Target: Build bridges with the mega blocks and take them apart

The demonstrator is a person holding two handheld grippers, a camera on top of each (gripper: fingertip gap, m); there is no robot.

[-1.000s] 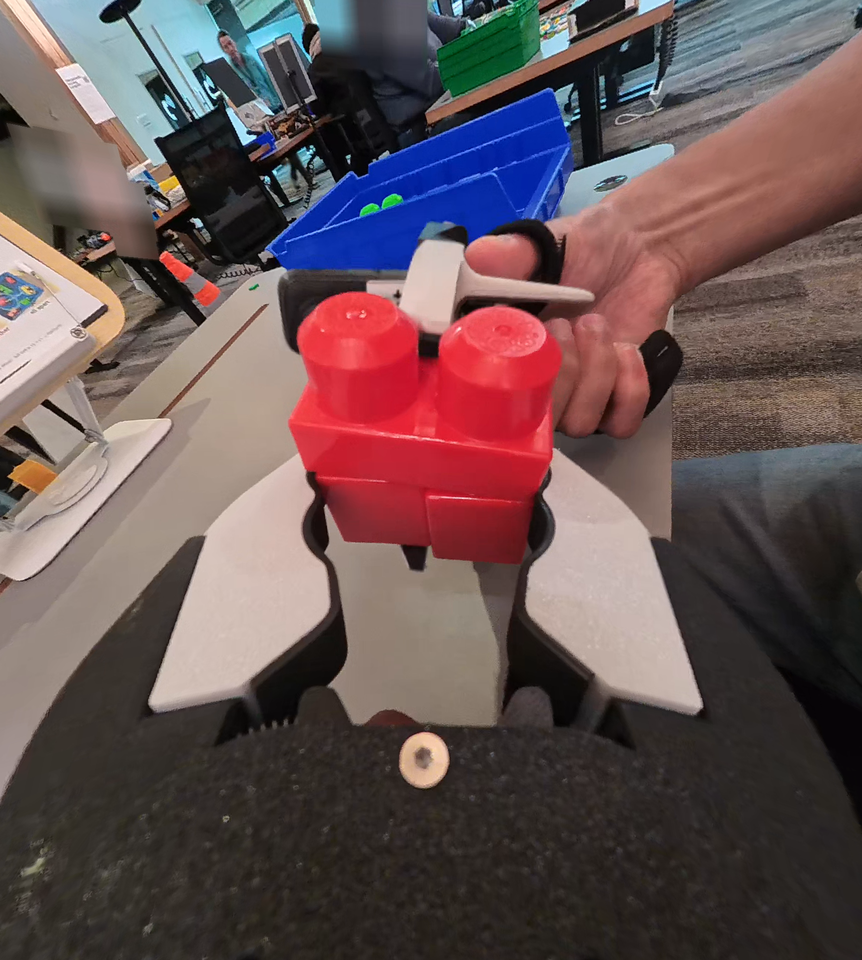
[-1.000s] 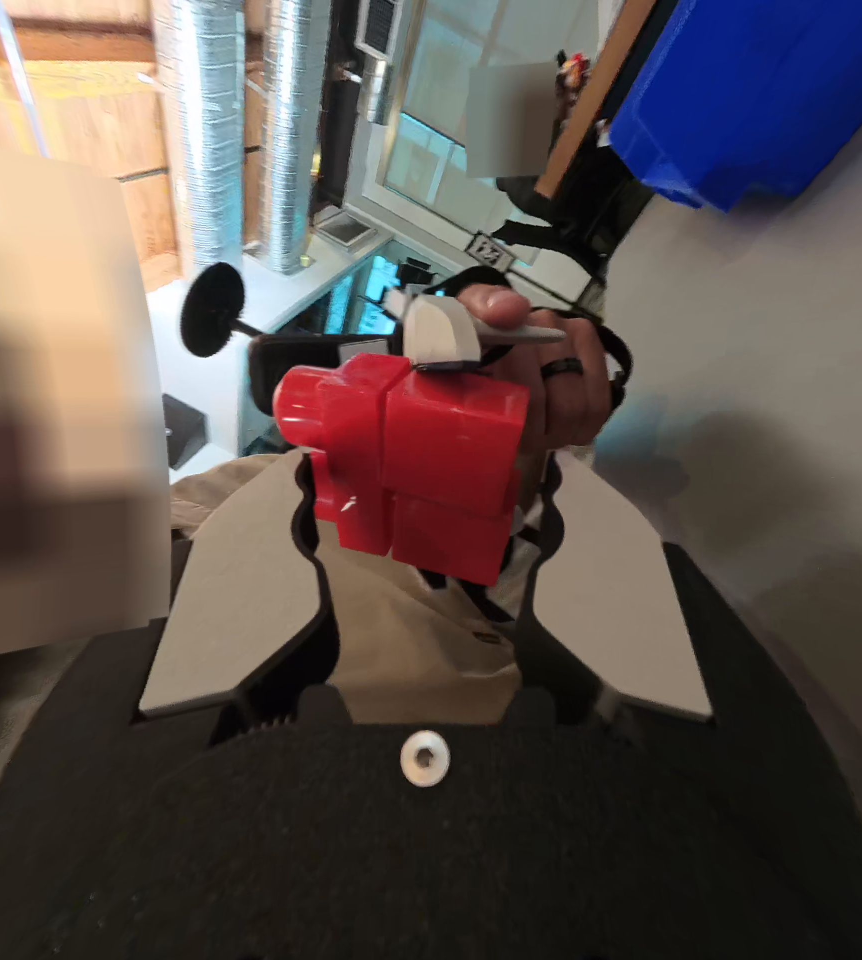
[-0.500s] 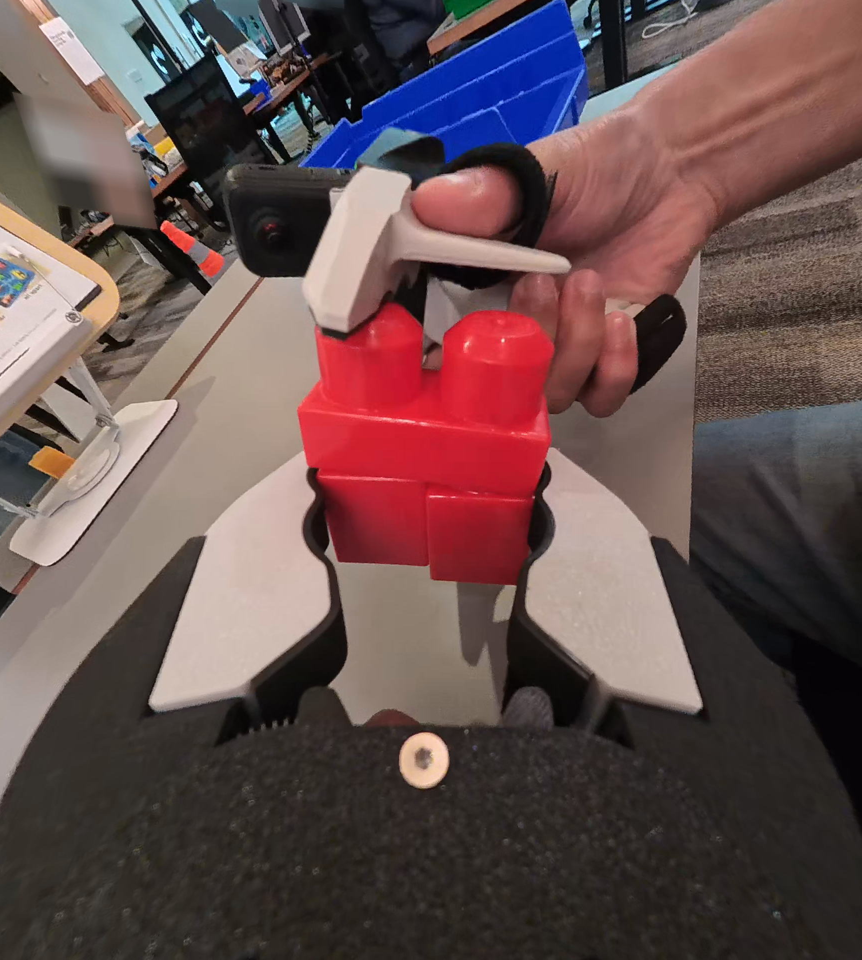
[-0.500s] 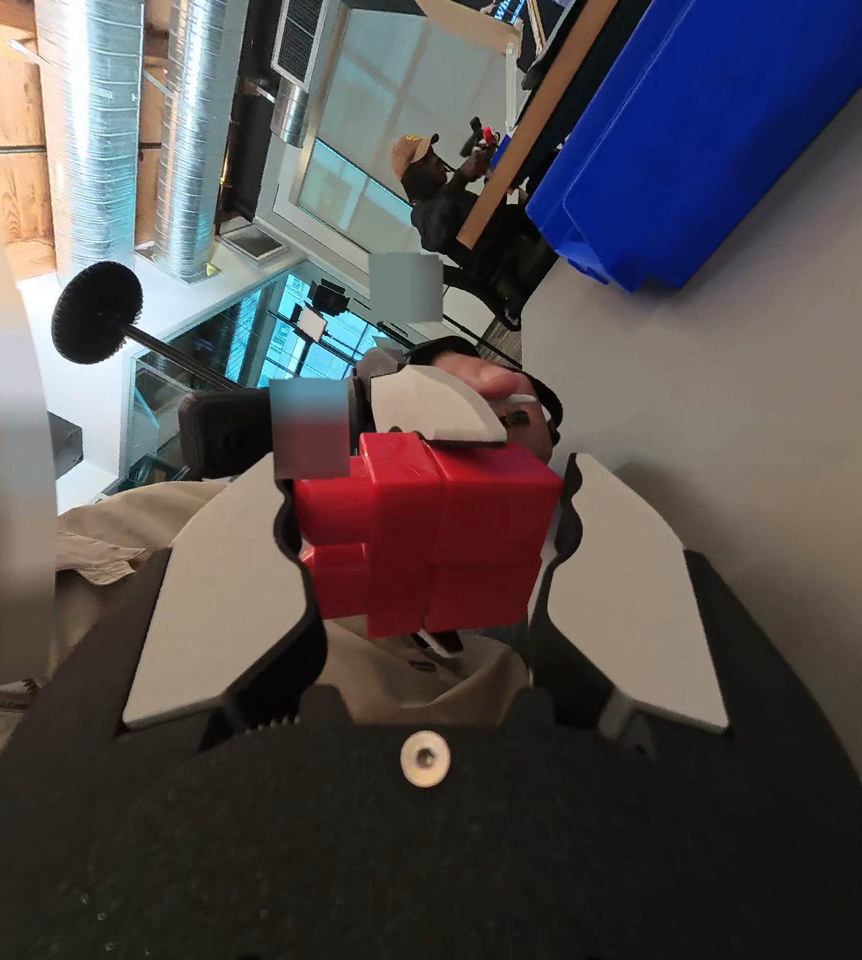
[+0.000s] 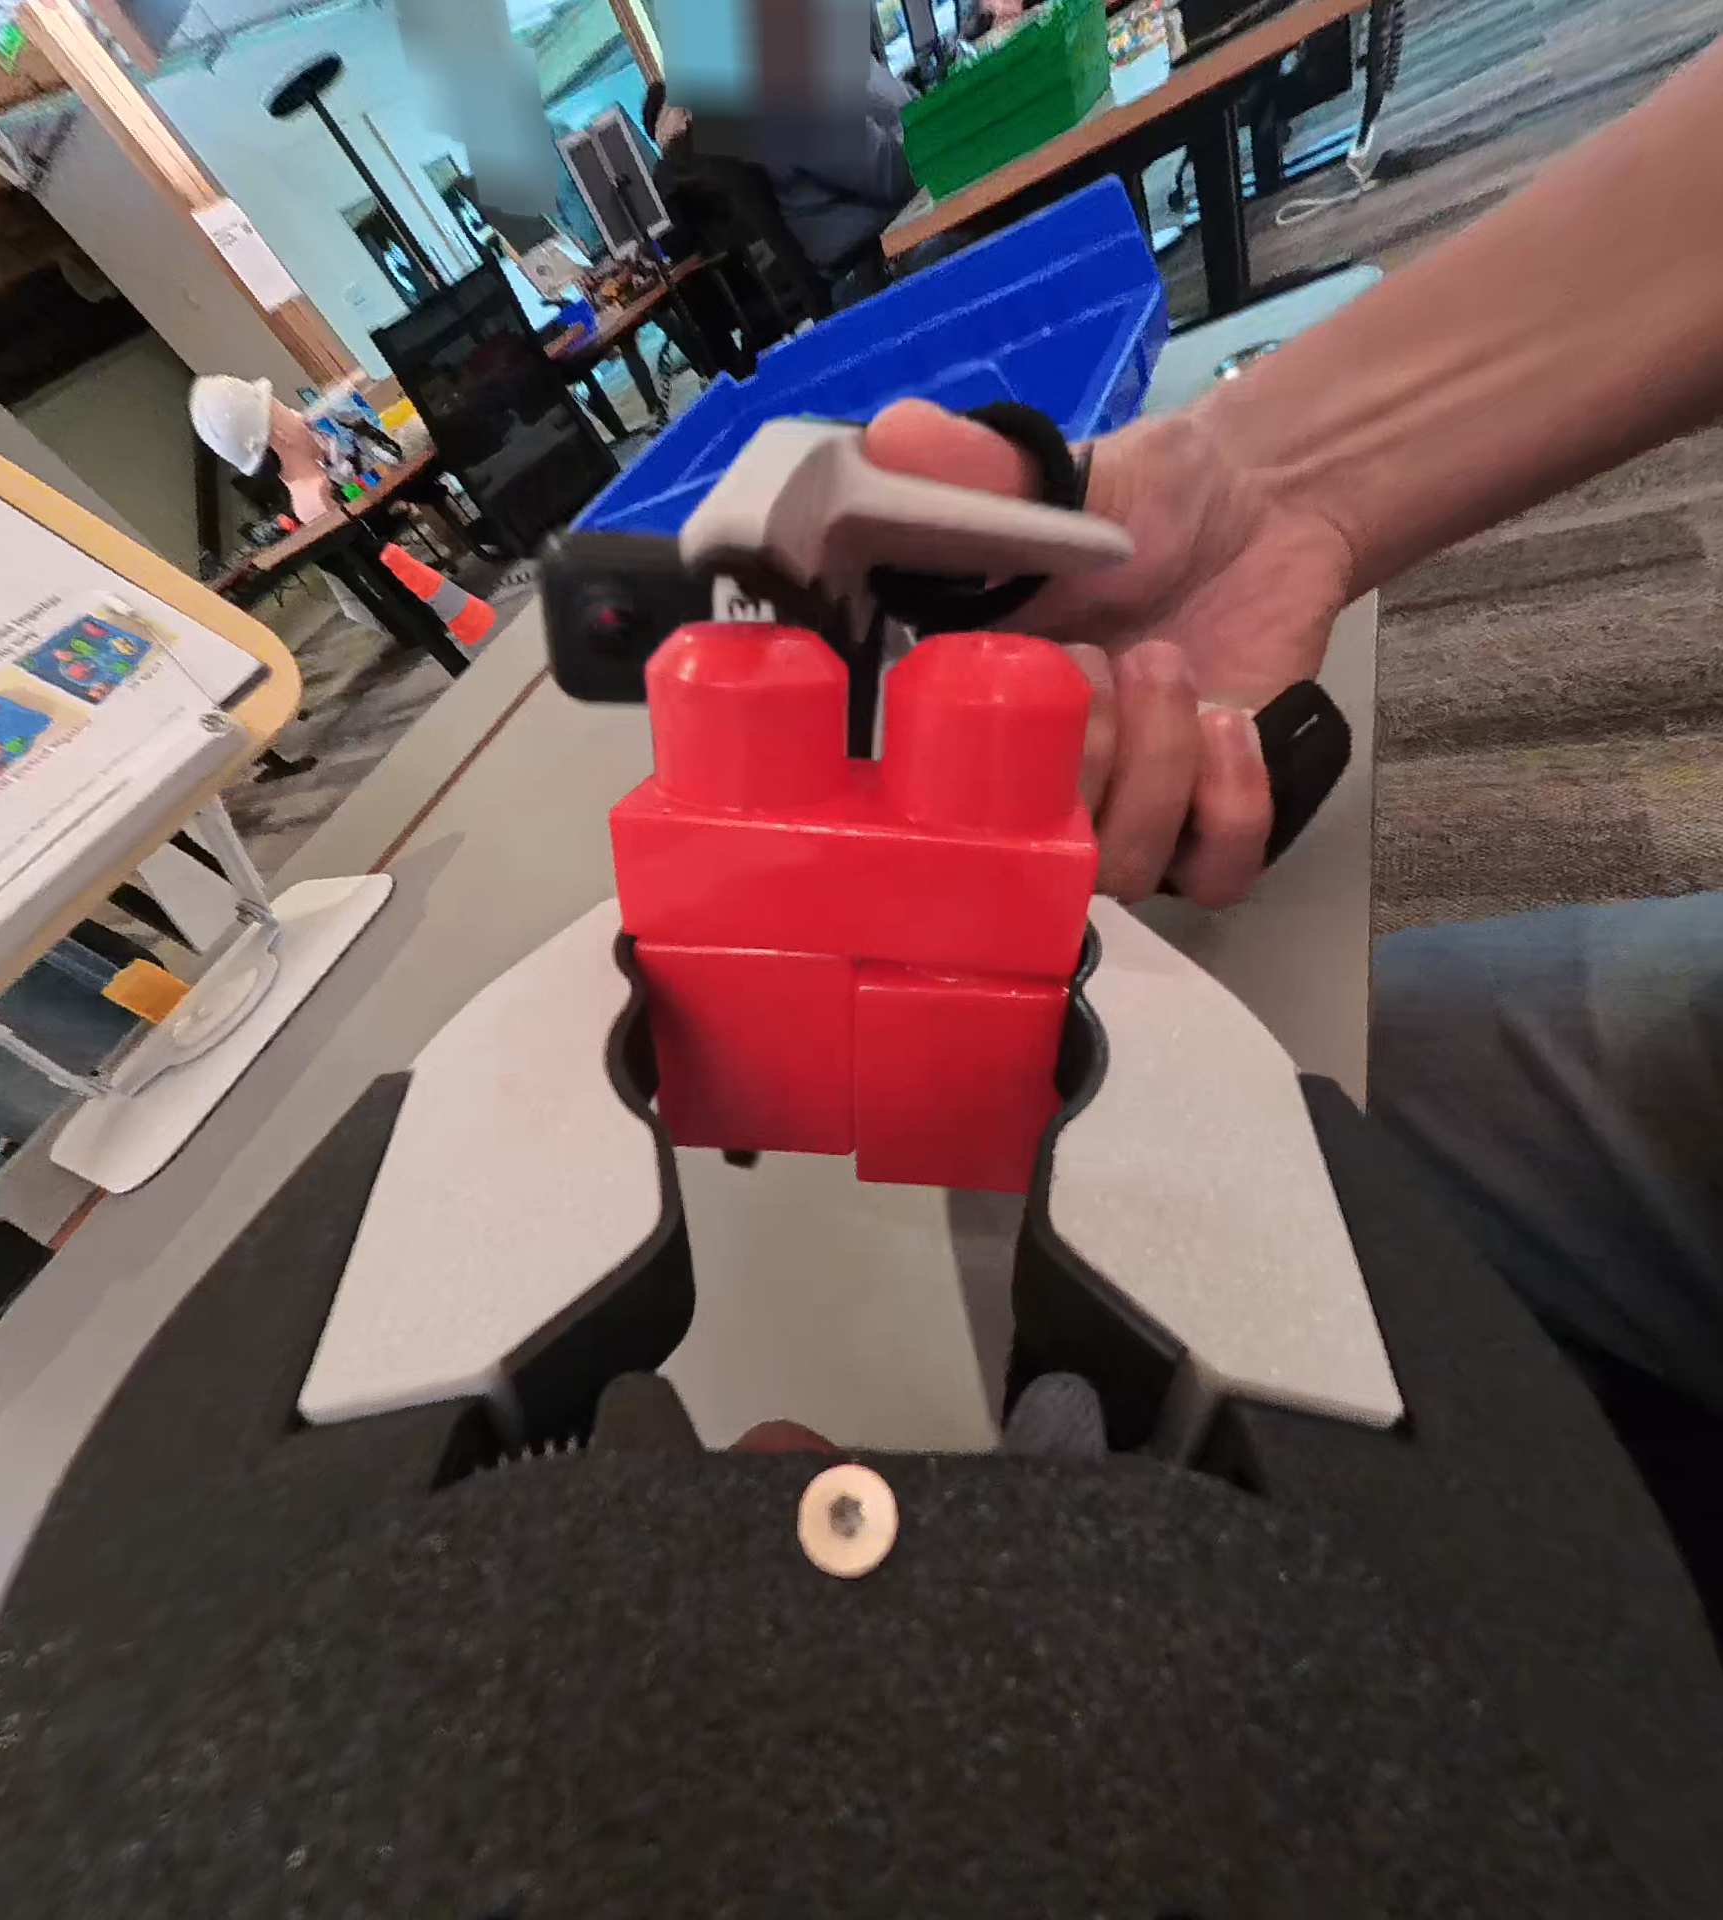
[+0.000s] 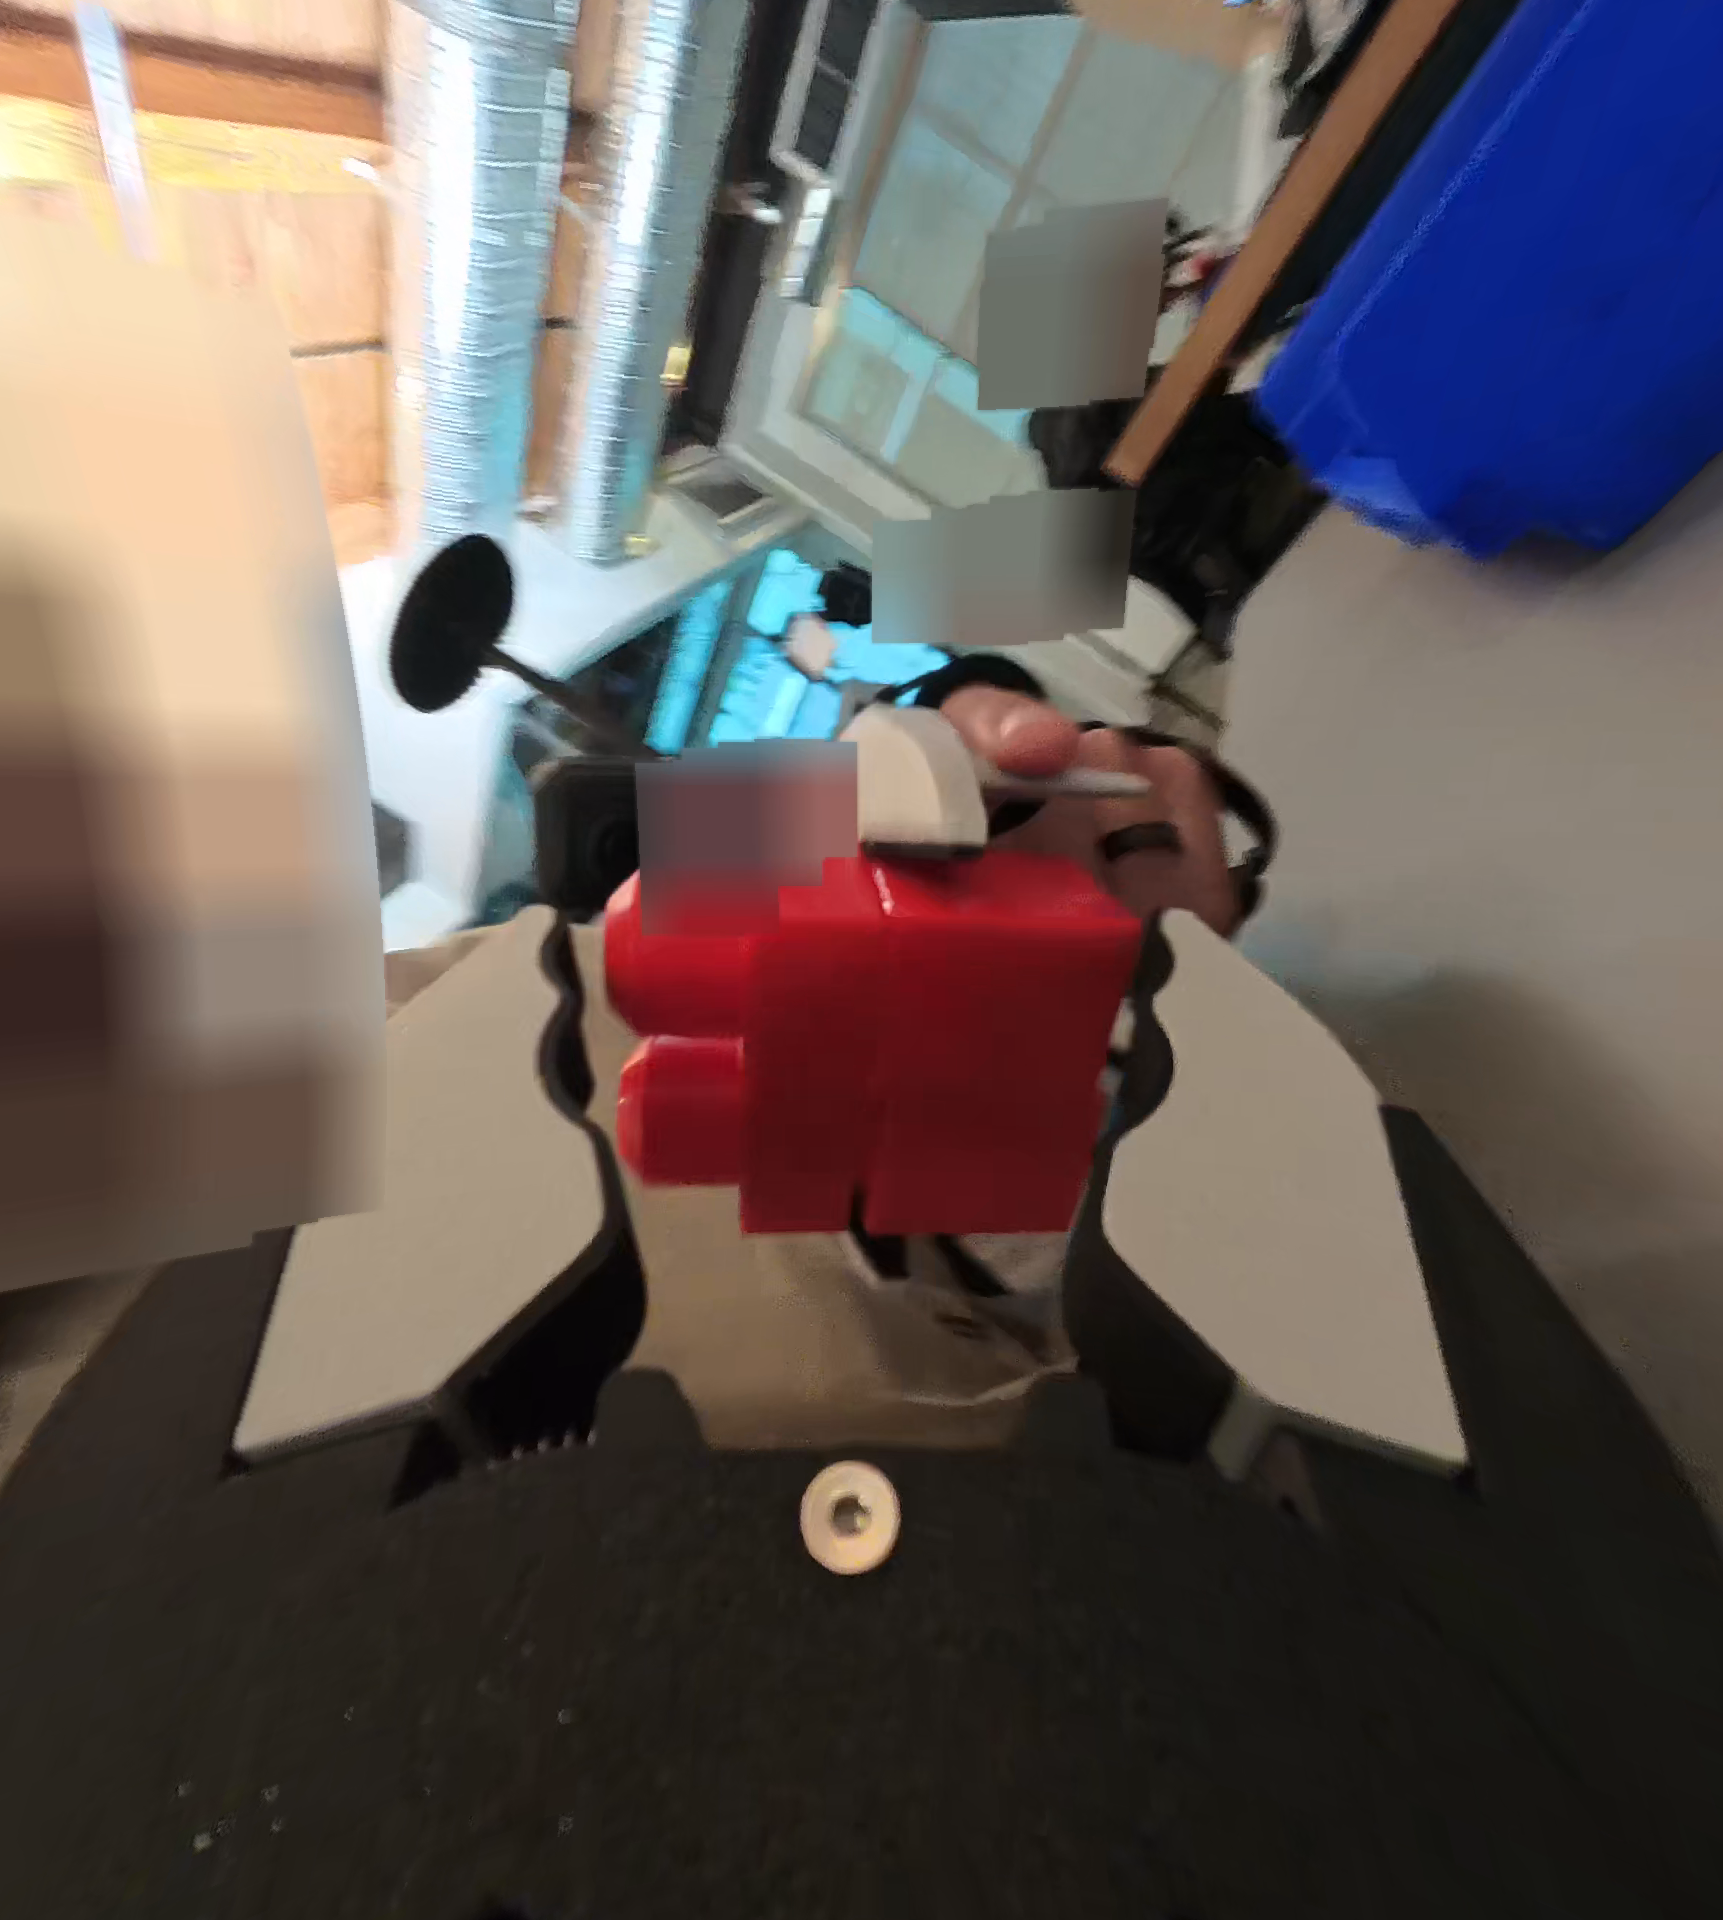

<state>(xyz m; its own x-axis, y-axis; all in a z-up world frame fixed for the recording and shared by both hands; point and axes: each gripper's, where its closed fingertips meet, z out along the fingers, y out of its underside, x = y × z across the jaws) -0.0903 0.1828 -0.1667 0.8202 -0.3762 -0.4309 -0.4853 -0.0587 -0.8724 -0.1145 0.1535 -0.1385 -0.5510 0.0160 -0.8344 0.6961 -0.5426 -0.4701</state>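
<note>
A red block stack (image 5: 852,935) has a two-stud block on top of two smaller red blocks. My left gripper (image 5: 852,1039) is shut on the two lower blocks and holds the stack above the grey table (image 5: 483,831). A hand holds the right gripper behind the stack; its upper finger (image 5: 815,499) hovers just above the studs. In the right wrist view the stack (image 6: 940,1049) lies sideways between the jaws of my right gripper (image 6: 852,1039). The jaws are open: the right one is against the stack's base and a small gap shows beside the studs. The left gripper's finger (image 6: 914,790) shows behind.
A blue bin (image 5: 940,353) stands on the table behind the grippers and also shows in the right wrist view (image 6: 1584,260). An instruction sheet on a white stand (image 5: 57,727) is at the left. A person's leg (image 5: 1563,1143) is at the right. My left and right fingertips are right by each other.
My right gripper's jaws have spread wider around the stack. Its upper finger touched the studs half a second ago and now sits slightly above them. The left gripper keeps its hold.
</note>
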